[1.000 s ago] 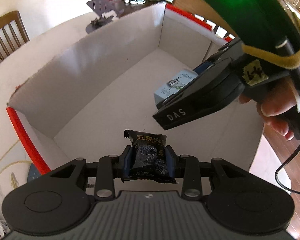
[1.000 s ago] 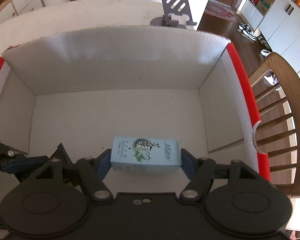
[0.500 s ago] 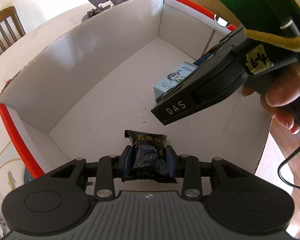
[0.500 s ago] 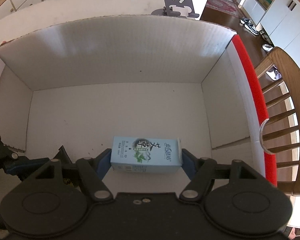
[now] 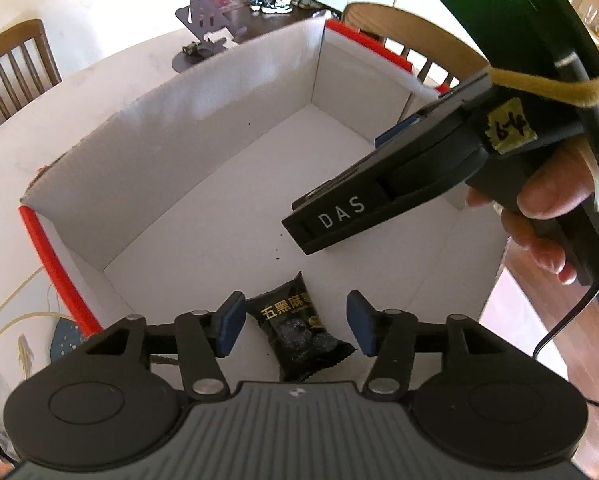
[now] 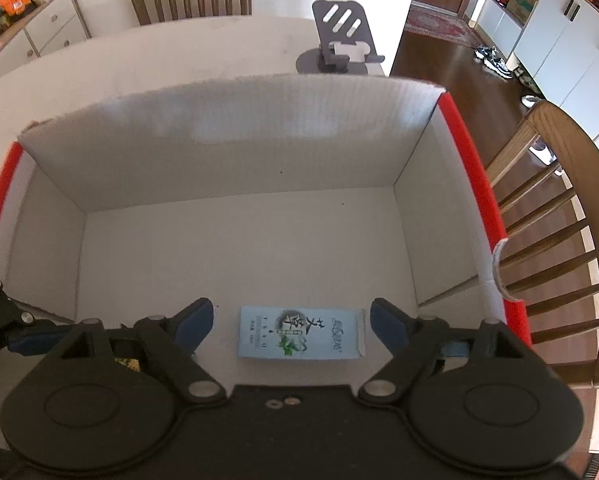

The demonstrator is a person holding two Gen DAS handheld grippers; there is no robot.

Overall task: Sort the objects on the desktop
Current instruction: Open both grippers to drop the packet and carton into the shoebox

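We note both grippers angled down into the white box, which sits on the bench.

Left gripper: jaws opening, pads clear of the black snack packet. The packet lies tilted between them on the box floor, near the wall at 6 o'clock in the left wrist view, its top corner pointing to about 12.

Right gripper: jaws opening, released. The pale blue carton lies flat on the box floor between the pads, a gap showing on each side. In the left wrist view this gripper enters from 3 o'clock, a hand around its grip; the carton is hidden there.

A phone stand stands on the bench beyond the box's far wall, at 12 o'clock in the right wrist view. A wooden chair stands at 3 o'clock.
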